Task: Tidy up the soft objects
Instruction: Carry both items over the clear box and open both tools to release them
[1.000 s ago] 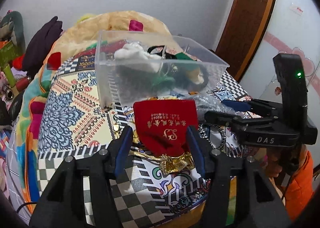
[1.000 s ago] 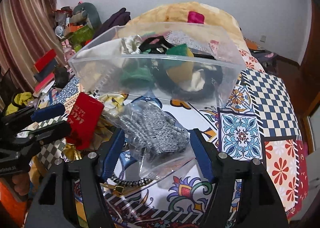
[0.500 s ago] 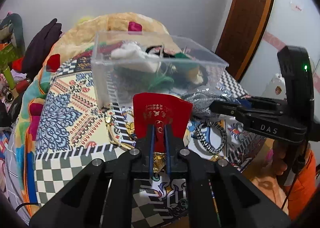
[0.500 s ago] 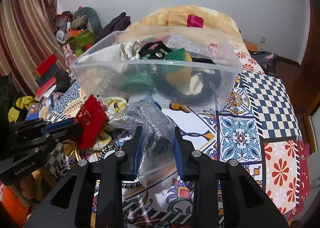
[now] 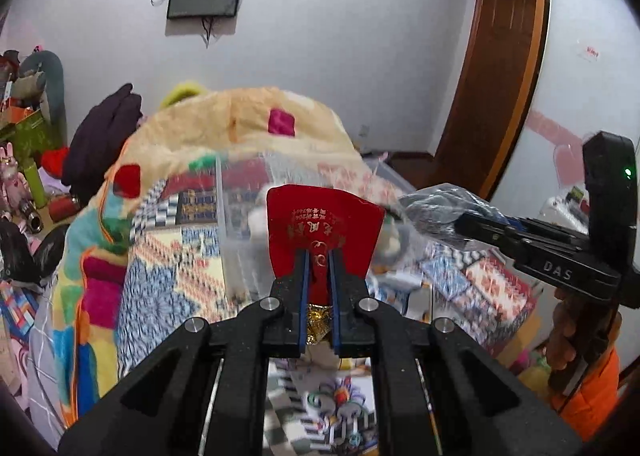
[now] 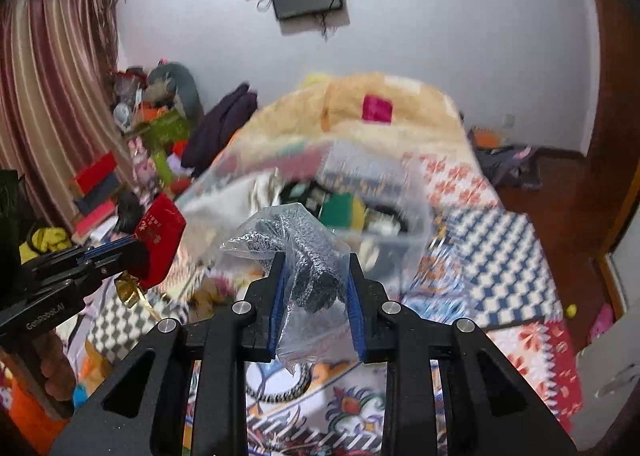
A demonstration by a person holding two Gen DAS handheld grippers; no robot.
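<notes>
My left gripper (image 5: 319,256) is shut on a red pouch (image 5: 320,224) with gold print and a gold tassel, held up in the air; it also shows in the right wrist view (image 6: 158,242). My right gripper (image 6: 316,260) is shut on a clear plastic bag of grey knit fabric (image 6: 308,252), also lifted; the bag shows in the left wrist view (image 5: 440,204). The clear plastic bin (image 6: 416,212) holding several soft items sits on the bed ahead of both grippers, blurred by motion.
The patterned bedspread (image 6: 500,248) covers the bed, with a beige plush blanket (image 5: 240,120) piled behind the bin. A beaded chain (image 6: 280,392) lies on the bedspread below my right gripper. Clutter and toys (image 6: 152,128) line the left; a wooden door (image 5: 500,56) stands on the right.
Both grippers went from open around their items to shut on them, then lifted the red pouch and the bagged fabric off the bed toward the bin.
</notes>
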